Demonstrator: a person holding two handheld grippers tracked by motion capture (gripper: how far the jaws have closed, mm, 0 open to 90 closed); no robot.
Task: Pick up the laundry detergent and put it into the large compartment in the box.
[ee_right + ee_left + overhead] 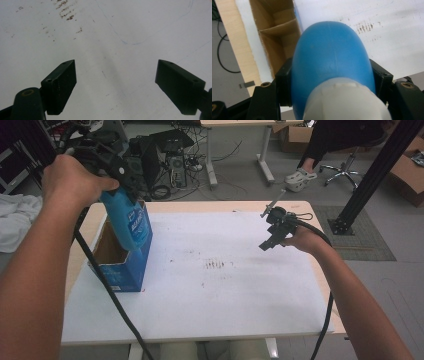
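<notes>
Left gripper, its jaws clamped on either side of a blue bottle with a white cap, holds it above the open blue carton at the table's left edge; the bottle's base hangs in the carton's mouth. Right gripper, jaws spread wide with nothing between them, hovers over the white tabletop, well apart.

A grey floor fills the upper frame. Another desk stands top centre, cardboard boxes at upper right, tangled cables beneath.
</notes>
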